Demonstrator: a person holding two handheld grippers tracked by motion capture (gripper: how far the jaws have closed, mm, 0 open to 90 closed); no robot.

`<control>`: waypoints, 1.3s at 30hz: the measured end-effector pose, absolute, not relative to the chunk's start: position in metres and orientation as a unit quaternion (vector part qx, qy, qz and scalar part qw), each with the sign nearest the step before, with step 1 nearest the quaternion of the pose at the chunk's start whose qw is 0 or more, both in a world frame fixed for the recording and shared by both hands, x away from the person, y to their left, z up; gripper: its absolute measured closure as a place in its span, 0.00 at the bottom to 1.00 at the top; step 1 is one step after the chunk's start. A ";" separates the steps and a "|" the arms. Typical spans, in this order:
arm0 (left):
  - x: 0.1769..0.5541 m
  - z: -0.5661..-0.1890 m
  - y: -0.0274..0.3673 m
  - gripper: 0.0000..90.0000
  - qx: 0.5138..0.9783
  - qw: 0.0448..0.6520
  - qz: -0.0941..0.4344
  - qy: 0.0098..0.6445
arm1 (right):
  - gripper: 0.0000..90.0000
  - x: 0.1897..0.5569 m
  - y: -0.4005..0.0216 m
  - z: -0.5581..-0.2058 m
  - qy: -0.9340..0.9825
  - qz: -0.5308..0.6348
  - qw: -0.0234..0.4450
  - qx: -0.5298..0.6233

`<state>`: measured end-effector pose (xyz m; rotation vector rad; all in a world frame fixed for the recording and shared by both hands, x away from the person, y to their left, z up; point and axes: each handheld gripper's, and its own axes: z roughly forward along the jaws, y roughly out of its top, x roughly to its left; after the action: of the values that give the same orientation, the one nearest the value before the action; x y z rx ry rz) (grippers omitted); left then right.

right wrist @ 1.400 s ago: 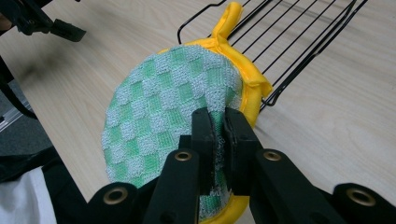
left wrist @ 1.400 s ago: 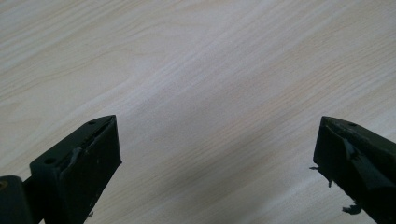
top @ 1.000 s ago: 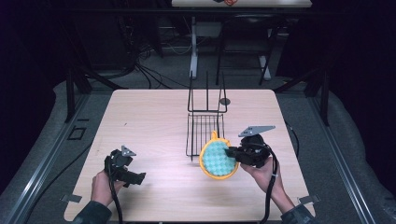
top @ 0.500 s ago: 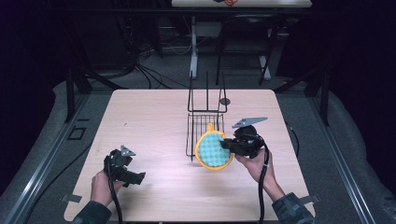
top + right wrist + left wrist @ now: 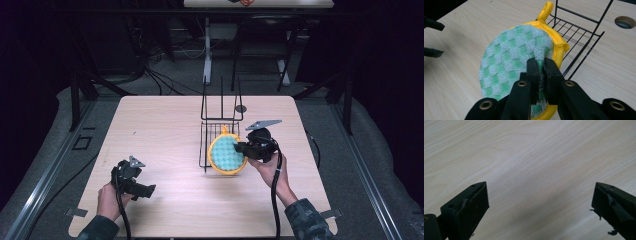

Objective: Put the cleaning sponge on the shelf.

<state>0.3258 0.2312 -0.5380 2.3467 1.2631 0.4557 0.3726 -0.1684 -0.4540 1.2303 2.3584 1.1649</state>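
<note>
Potholder [image 5: 227, 154] upright, loop up (edge pinched by right tongs [image 5: 541, 72]); left tongs [image 5: 539, 205] agape.

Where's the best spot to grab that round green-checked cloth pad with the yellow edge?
Probably by the rim of the round green-checked cloth pad, coming edge-on from the side away from the black wire rack: it is thin and flat, as the right tongs pinch it now.

Light wood-grain table [image 5: 165, 125] is standing on grey floor [image 5: 380, 165] in a dark room. Black cables [image 5: 150, 75] are trailing across the floor beyond the far edge. Dark metal stands [image 5: 80, 95] are flanking both sides; another pale tabletop [image 5: 260, 3] is showing far behind.
</note>
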 end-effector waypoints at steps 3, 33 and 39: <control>0.326 -0.538 0.231 0.01 0.847 0.217 0.166 0.455 | 0.94 0.375 -0.169 -0.455 0.804 0.399 0.120 0.424; 0.327 -0.538 0.230 0.01 0.845 0.219 0.167 0.458 | 0.93 0.407 -0.157 -0.481 0.783 0.404 0.126 0.455; 0.327 -0.539 0.230 0.01 0.846 0.218 0.166 0.457 | 0.94 0.412 -0.156 -0.485 0.782 0.401 0.122 0.462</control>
<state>0.3268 0.2302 -0.5388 2.3422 1.2660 0.4588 0.4118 -0.1563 -0.4855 1.3469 2.2819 1.1692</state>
